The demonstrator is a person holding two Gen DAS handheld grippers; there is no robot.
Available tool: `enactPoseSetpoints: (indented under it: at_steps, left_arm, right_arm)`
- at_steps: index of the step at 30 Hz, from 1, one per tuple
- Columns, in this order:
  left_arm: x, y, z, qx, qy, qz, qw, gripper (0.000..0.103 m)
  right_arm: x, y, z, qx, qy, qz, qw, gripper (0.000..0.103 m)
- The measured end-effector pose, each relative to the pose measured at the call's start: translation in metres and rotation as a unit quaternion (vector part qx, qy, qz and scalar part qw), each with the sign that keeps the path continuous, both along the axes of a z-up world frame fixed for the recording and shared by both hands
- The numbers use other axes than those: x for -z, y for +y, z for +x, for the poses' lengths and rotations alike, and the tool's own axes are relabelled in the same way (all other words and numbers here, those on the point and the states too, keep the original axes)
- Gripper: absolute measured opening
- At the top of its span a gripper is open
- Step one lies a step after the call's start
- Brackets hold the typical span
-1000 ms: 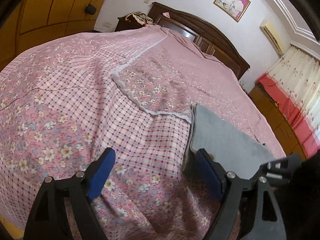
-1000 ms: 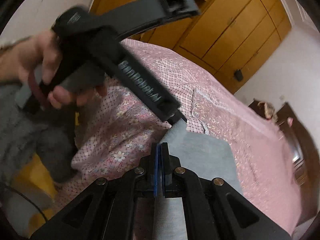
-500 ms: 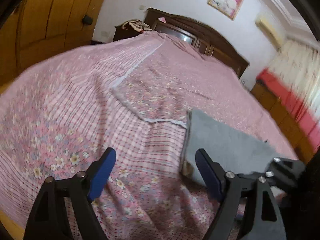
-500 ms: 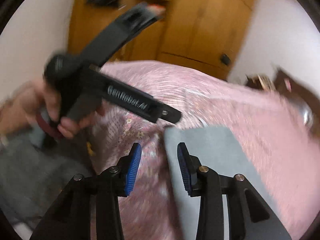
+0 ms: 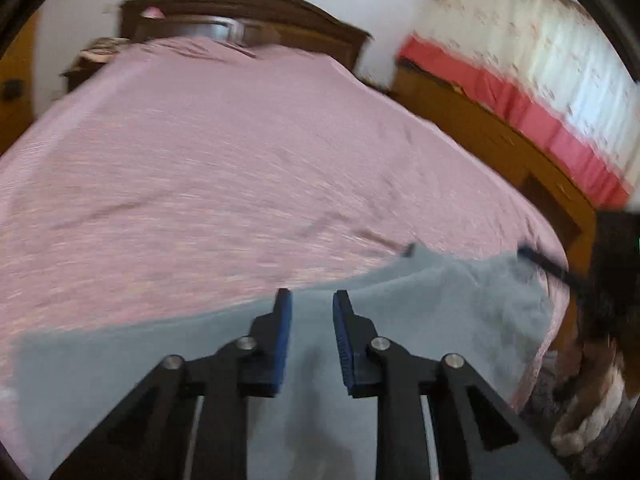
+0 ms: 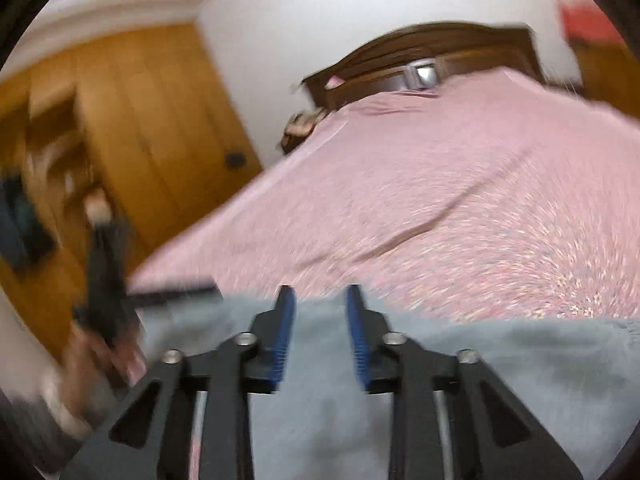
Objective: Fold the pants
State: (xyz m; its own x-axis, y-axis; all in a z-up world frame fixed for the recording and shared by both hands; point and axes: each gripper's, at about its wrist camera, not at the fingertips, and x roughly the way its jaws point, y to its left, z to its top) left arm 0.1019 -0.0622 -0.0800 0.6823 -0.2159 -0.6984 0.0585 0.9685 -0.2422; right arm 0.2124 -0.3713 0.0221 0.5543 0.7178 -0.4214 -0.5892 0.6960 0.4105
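Both views blurred. Grey pants (image 5: pixel 420 320) lie spread flat along the near edge of the bed (image 5: pixel 240 168), on the pink bedspread; the grey cloth fills the bottom of both wrist views.

Left hand-held gripper (image 5: pixel 311 312) – jaws apart with a narrow gap, blue pads (image 5: pixel 282 340) showing, nothing between them. It sits over the pants near their far edge; whether it touches the cloth cannot be told.

Right hand-held gripper (image 6: pixel 320 312) – jaws likewise parted, empty, over the grey cloth close to its far edge.

In the right wrist view the left hand-held gripper appears at the left as a dark smear, a hand (image 6: pixel 86 352) below it, beside the near left corner of the bed. In the left wrist view, a dark blurred shape at the right edge.

Dark wooden headboard (image 6: pixel 440 52) at the far end of the bed. Wooden wardrobe (image 6: pixel 140 120) on the left wall; curtains with a red band (image 5: pixel 540 120) on the right.
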Motion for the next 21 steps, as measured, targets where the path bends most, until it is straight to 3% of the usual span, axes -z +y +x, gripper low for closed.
enactPoseSetpoints:
  at_steps: [2, 3, 4, 6, 7, 8, 9, 11, 12, 17, 21]
  left_arm:
    - [0.031, -0.018, 0.021, -0.025, 0.039, 0.064, 0.9968, 0.010]
    - [0.043, -0.017, 0.021, -0.034, 0.043, 0.072, 0.9959, 0.008]
    - [0.049, -0.010, 0.019, -0.049, 0.031, 0.057, 0.9967, 0.004]
    - [0.046, 0.003, 0.017, -0.099, 0.034, 0.071, 0.9920, 0.004]
    - [0.044, 0.006, 0.016, -0.125, 0.027, 0.109, 0.9859, 0.003]
    - [0.048, 0.012, 0.016, -0.169, 0.028, 0.170, 0.9705, 0.003]
    - [0.052, 0.017, 0.017, -0.178, 0.032, 0.170, 0.9687, 0.003]
    - [0.053, 0.034, 0.013, -0.177, 0.029, 0.106, 0.9780, 0.003]
    - [0.050, 0.037, 0.011, -0.177, 0.022, 0.092, 0.9797, 0.003]
    - [0.034, 0.026, -0.007, -0.143, -0.011, 0.080, 0.9864, 0.006]
    - [0.025, 0.007, -0.024, -0.088, -0.010, 0.075, 0.9933, 0.011]
  right_arm:
    - [0.040, -0.016, 0.027, 0.020, 0.053, -0.015, 0.998, 0.024]
    - [0.058, -0.020, 0.034, 0.034, 0.071, -0.041, 0.996, 0.007]
    - [0.085, -0.030, 0.036, 0.048, 0.090, -0.048, 0.994, 0.000]
    - [0.078, -0.039, 0.035, 0.060, 0.089, -0.013, 0.994, 0.000]
    - [0.072, -0.037, 0.031, 0.065, 0.078, -0.026, 0.994, 0.002]
    - [0.067, -0.035, 0.024, 0.066, 0.054, -0.043, 0.995, 0.006]
    - [0.066, -0.033, 0.016, 0.058, 0.039, -0.053, 0.996, 0.010]
    - [0.063, -0.031, 0.001, 0.053, 0.030, -0.070, 0.996, 0.016]
    - [0.058, -0.027, -0.005, 0.046, 0.019, -0.076, 0.996, 0.017]
    - [0.039, 0.007, -0.004, -0.006, -0.023, -0.070, 0.997, 0.019]
    - [0.046, 0.033, 0.001, -0.045, 0.004, -0.078, 0.996, 0.020]
